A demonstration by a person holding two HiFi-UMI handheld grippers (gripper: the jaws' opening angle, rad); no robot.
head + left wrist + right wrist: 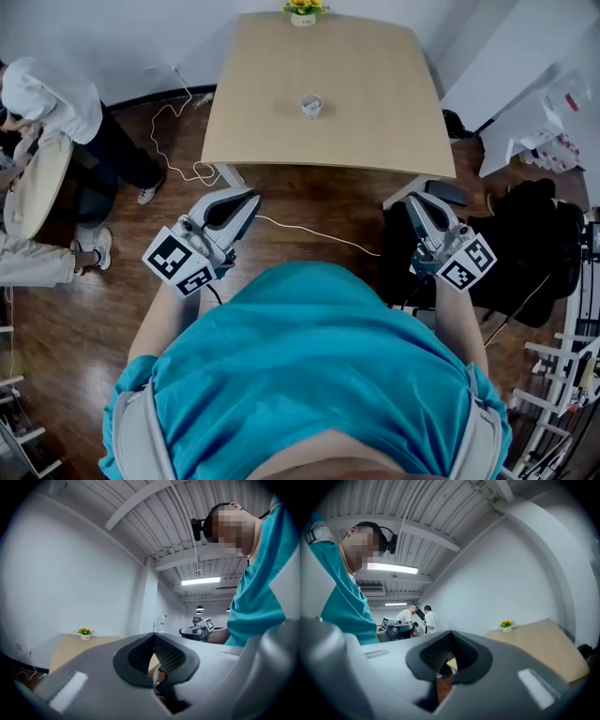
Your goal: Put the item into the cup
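A small clear cup [311,105] stands near the middle of the light wooden table [375,122]. I cannot make out any separate item. Both grippers are held close to the person's body, over the wooden floor and well short of the table's near edge. My left gripper [246,200] points towards the table's left corner; in the left gripper view the left gripper [153,636] has its dark pads meeting at the tip, with nothing between them. My right gripper [413,202] is near the table's right corner; in the right gripper view the right gripper [449,635] is likewise shut and empty.
A small pot of yellow flowers [303,9] sits at the table's far edge. A white cable [192,169] trails over the floor on the left, where people [52,103] sit. A dark chair with bags [525,253] and white racks [562,375] stand at the right.
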